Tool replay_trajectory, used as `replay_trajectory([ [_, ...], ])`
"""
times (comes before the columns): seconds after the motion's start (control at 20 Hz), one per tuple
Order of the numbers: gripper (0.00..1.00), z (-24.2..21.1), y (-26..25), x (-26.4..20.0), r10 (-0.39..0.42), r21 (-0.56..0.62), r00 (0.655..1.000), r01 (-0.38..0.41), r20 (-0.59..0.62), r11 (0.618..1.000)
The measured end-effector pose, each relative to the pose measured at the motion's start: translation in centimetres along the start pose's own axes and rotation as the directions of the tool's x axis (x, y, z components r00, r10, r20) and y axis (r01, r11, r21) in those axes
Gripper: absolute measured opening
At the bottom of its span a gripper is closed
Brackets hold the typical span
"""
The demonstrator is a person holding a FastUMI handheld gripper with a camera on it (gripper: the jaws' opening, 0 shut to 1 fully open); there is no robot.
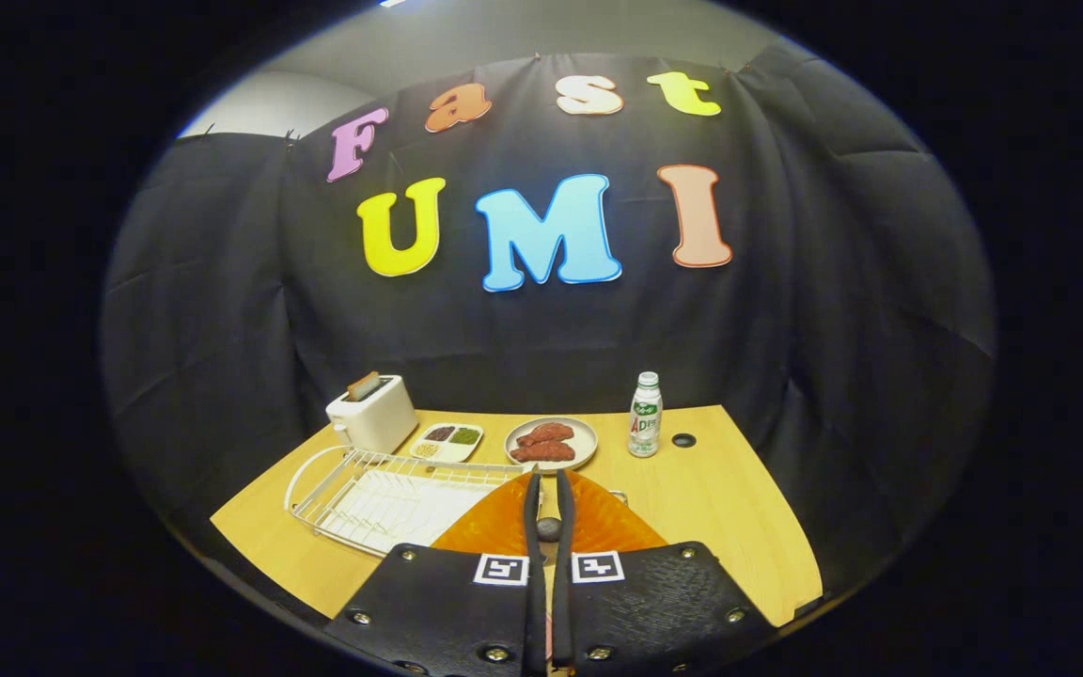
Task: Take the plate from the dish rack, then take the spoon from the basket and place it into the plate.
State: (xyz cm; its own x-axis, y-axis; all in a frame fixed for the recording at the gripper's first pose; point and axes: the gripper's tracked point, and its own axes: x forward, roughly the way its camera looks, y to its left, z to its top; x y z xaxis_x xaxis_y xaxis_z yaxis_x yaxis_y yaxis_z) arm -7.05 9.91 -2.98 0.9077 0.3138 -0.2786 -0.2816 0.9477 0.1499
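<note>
An orange translucent plate (603,522) stands on edge between my fingers, lifted above the wooden table (720,512). My gripper (549,481) is shut on it, with both fingers pressed against the plate along its middle. The plate spreads out to either side of the fingers and hides the table right behind it. The white wire dish rack (363,494) lies to the left of the plate, with no dish standing in it.
A white toaster (372,414) holding a slice stands beyond the rack. Beside it are a small divided tray (447,440) of grains and a round plate of reddish meat (551,442). A small drink bottle (645,414) stands right of that, near a cable hole (683,440).
</note>
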Motion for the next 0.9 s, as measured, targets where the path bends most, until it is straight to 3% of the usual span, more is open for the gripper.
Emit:
replay_trajectory([
  [0.9,0.03,-10.9,7.9,1.0,0.215,-0.009,0.958,-0.22,-0.189,0.975],
])
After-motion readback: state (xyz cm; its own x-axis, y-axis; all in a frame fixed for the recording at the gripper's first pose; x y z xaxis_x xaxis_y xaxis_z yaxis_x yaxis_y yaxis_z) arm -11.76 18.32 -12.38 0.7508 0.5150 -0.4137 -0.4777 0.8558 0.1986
